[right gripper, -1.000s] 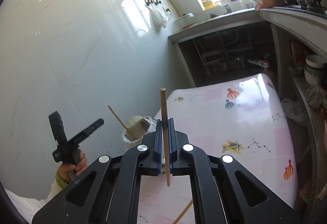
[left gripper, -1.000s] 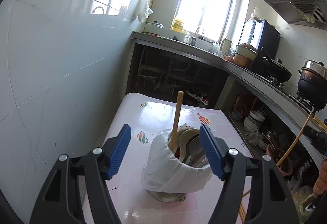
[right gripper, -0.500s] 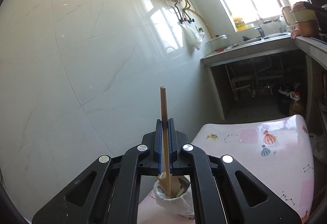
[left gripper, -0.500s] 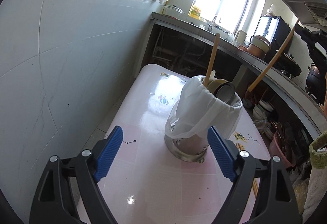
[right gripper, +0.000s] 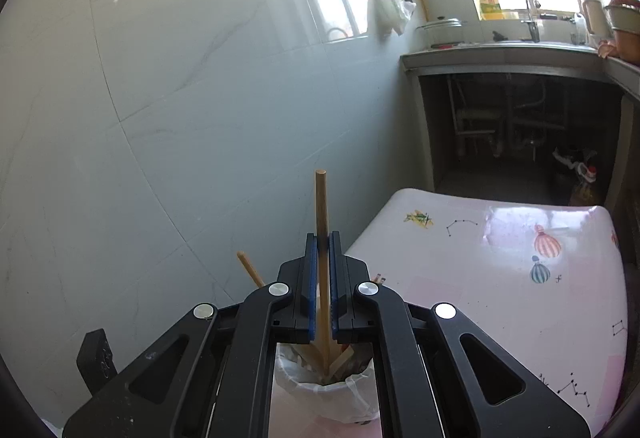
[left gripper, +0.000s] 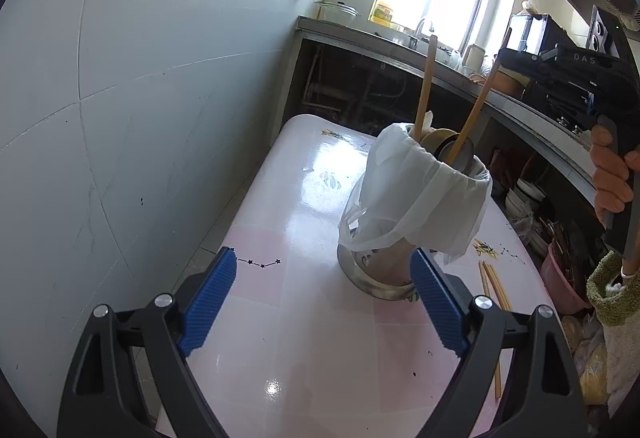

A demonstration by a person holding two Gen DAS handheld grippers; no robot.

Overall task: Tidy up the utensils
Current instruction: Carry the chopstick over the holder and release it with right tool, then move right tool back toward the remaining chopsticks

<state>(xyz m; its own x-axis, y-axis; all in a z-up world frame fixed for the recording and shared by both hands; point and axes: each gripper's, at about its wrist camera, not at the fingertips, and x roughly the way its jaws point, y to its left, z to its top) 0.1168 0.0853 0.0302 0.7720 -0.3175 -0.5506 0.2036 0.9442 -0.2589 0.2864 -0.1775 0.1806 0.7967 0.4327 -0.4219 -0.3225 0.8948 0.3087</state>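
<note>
Over the cup (right gripper: 326, 394) on the worktop (right gripper: 500, 278), pinched tight in the right hand-held gripper (right gripper: 322, 280): chopstick (right gripper: 321, 206), probably light, stiff, slippery; best held mid-stick; left hand-held gripper (left gripper: 320, 302) wide, empty.

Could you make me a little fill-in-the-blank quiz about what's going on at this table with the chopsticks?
1. The right gripper is shut on one wooden ____.
2. The holder is lined with a white plastic ____.
3. The left gripper holds ____.
4. More chopsticks lie loose on the ____.

Answers: chopstick; bag; nothing; table
</note>
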